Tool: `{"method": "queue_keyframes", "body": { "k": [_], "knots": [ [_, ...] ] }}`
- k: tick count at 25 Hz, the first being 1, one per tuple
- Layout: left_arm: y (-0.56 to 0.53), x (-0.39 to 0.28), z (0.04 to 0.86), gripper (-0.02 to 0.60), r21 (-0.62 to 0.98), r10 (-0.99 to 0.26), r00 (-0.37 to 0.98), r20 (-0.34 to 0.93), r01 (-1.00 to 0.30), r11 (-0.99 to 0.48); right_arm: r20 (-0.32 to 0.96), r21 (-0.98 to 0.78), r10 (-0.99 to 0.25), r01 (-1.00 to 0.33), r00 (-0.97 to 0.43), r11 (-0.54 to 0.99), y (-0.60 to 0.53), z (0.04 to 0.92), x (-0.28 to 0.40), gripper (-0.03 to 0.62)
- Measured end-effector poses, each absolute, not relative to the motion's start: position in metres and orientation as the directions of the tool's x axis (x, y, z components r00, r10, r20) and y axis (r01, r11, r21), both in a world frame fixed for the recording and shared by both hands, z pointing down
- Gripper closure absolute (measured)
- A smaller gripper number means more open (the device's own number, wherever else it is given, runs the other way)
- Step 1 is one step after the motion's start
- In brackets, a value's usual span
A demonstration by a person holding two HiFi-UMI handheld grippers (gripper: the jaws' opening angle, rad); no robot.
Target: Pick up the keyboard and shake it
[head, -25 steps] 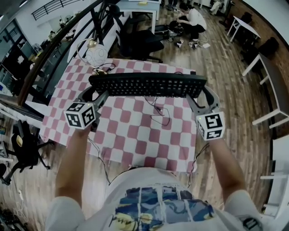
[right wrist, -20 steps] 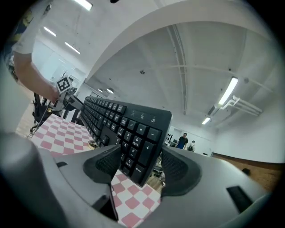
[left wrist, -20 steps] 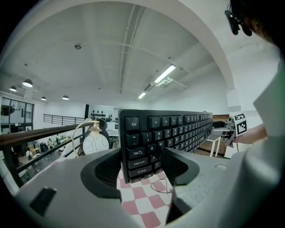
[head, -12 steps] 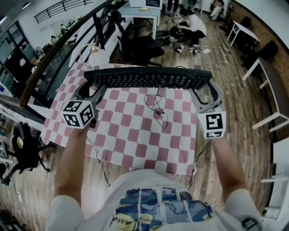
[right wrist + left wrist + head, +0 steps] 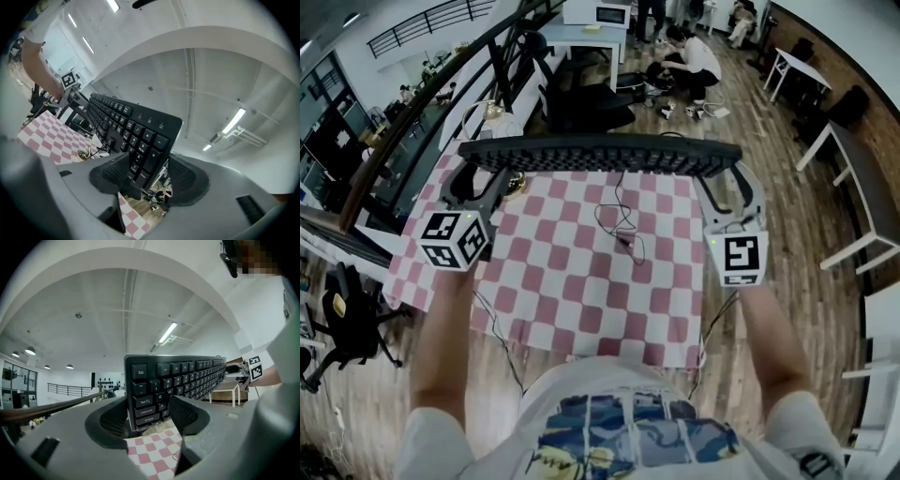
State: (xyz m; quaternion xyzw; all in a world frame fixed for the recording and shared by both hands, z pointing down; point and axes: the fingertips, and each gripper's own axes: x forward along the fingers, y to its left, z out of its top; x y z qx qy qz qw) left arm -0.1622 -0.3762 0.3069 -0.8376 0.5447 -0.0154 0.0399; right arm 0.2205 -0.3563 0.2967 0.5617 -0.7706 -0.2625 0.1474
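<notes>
The black keyboard [image 5: 600, 155] hangs in the air above the checkered table, tilted so that mostly its near edge shows in the head view. My left gripper [image 5: 483, 176] is shut on its left end, by the Esc key; in the left gripper view that end [image 5: 154, 380] stands between the pads [image 5: 115, 416]. My right gripper [image 5: 727, 176] grips the right end, the number pad [image 5: 145, 145] wedged between its pads [image 5: 185, 180], and its jaws are closing tighter on it. The keyboard's cable [image 5: 619, 230] trails down onto the cloth.
The red-and-white checkered cloth [image 5: 581, 281] covers the table below. A small gold object [image 5: 515, 185] lies at its far left. Beyond the table are a black office chair [image 5: 581, 98], a crouching person [image 5: 694, 56] and white desks [image 5: 853, 159] to the right.
Both grippers have carried the keyboard up and away from me. It has tipped from key-face up to nearly edge-on in the head view.
</notes>
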Motion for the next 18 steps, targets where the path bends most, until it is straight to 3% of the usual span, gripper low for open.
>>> {"method": "queue_keyframes", "body": {
  "k": [18],
  "knots": [
    [-0.366, -0.167, 0.27, 0.307, -0.16, -0.909, 0.396, -0.131, -0.913, -0.375, -0.172, 0.619, -0.94, -0.775, -0.294, 0.129, -0.338, 0.26, 0.217, 0.342]
  ]
}}
